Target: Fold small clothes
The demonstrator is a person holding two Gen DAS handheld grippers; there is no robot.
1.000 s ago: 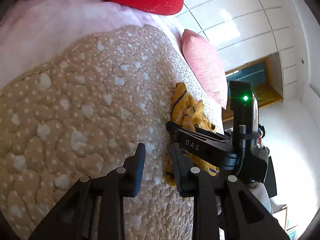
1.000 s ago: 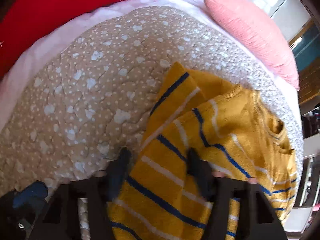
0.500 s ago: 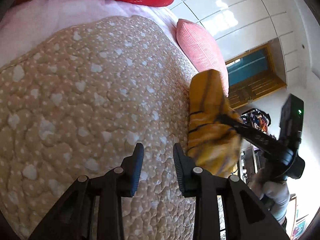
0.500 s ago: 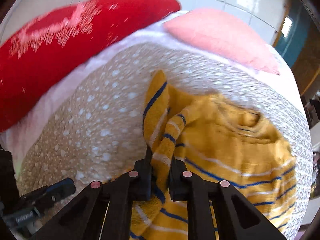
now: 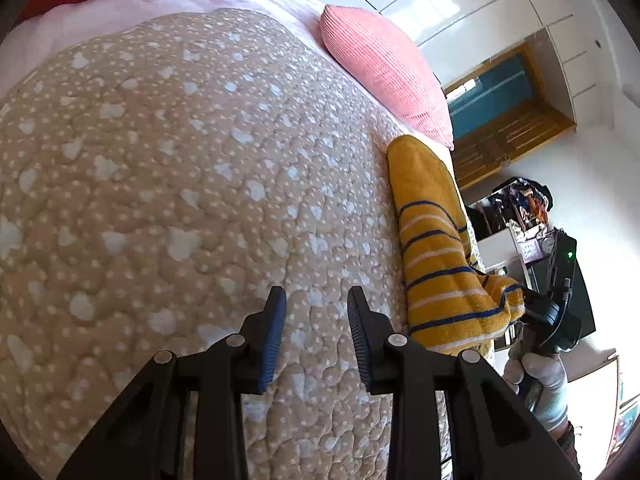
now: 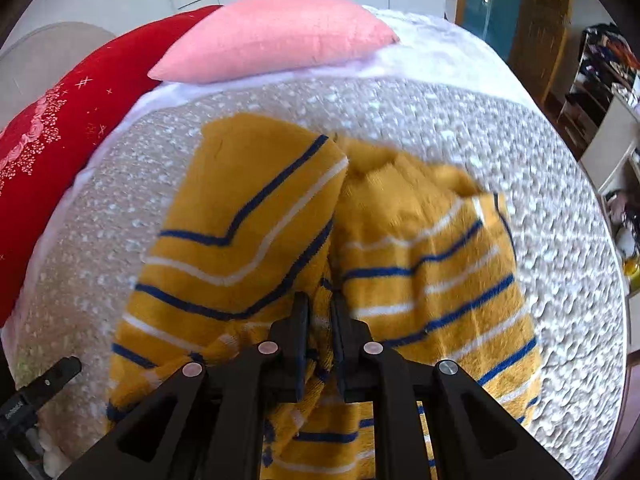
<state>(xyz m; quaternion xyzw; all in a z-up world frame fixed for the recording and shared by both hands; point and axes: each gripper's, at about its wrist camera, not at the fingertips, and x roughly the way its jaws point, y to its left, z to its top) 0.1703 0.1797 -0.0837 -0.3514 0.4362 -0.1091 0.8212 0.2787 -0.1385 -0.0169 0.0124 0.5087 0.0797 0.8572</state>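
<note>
A small mustard-yellow sweater [image 6: 400, 240] with blue and white stripes lies on the beige quilted bedcover [image 6: 520, 140]. My right gripper [image 6: 320, 312] is shut on a bunched fold of it and holds that part lifted, with a sleeve [image 6: 248, 216] draped to the left. In the left wrist view the sweater [image 5: 432, 248] hangs raised at the right, pinched by my right gripper [image 5: 520, 300]. My left gripper [image 5: 314, 308] is open and empty, low over the bare bedcover [image 5: 180, 200], left of the sweater.
A pink pillow [image 6: 276, 36] and a red pillow [image 6: 60, 120] lie at the head of the bed. A white sheet [image 6: 440, 52] borders the quilt. Shelves with clutter [image 6: 604, 64] and a wooden door stand beyond the bed's right side.
My right gripper closed on the sweater and lifted it, pulling it up and back. The sweater now hangs stretched. My left gripper stayed open and drew slightly away.
</note>
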